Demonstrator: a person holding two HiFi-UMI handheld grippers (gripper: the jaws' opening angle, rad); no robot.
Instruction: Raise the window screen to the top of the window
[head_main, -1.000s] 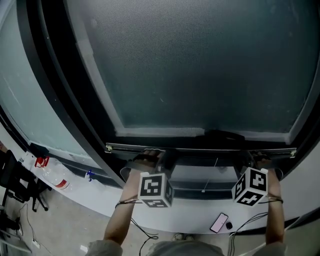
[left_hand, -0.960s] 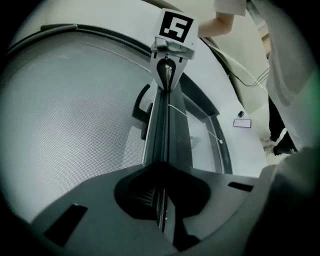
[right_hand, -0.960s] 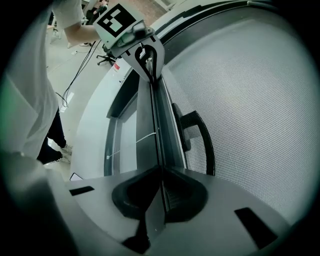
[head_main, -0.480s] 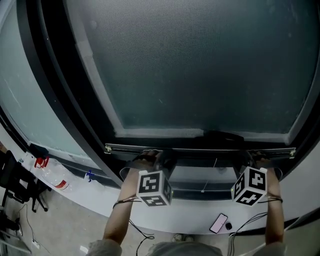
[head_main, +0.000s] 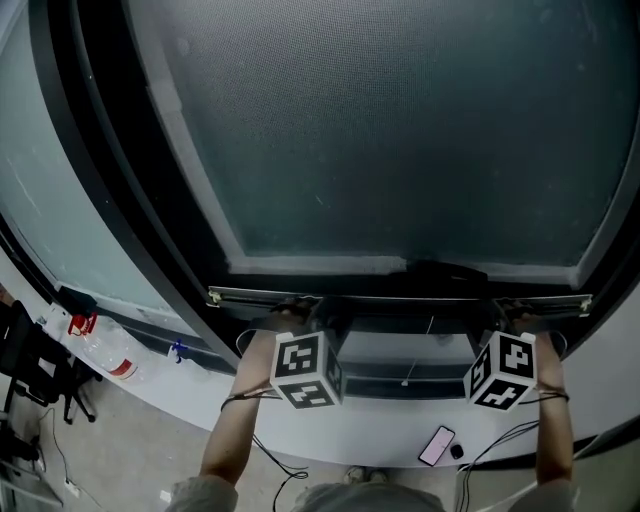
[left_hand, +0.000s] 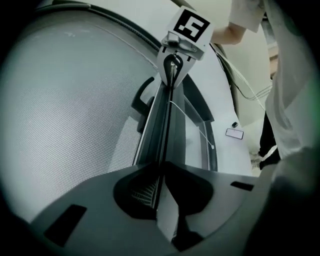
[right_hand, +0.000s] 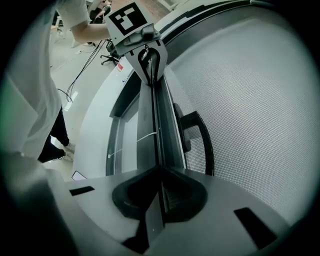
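A white sill (head_main: 380, 440) carries a phone (head_main: 438, 445); at left, a black chair (head_main: 25, 365) stands on pale floor (head_main: 110, 450).

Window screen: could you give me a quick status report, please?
Left tongs and right tongs shut on dark bottom rail of grey mesh window screen. Rail low, near white sill. Nothing seen blocking.

You see screen (head_main: 400, 130): fine matt mesh | bar (head_main: 400, 298): smooth dark metal | sill (head_main: 370, 435): smooth white, faintly glossy

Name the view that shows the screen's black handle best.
Right gripper view: the handle stands out whole against the mesh. Left gripper view shows it smaller, beside the rail; head view, only a dark bump.
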